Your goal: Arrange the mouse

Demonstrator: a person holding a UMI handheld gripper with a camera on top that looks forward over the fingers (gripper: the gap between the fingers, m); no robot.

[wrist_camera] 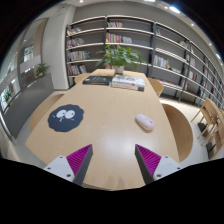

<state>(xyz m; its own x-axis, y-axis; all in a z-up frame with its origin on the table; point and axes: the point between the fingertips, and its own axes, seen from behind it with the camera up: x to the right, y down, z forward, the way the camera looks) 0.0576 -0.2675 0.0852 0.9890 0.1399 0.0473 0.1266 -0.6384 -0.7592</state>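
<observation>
I've got the tongs (110, 163) hanging open with nothing in them, the mouse (145, 122) sits on the counter (105, 125) ahead and a bit right, so a straight push could shove it toward the edge.

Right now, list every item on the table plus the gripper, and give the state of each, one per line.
gripper: open, nothing between the fingers, above the table's near edge.
mouse: white, resting on the table, ahead and right of the fingers, untouched.
mouse pad: dark, round, lying flat left of the mouse, nothing on it.
potted plant: upright at the table's far end.
books: lying flat by the plant.
table: wooden.
</observation>
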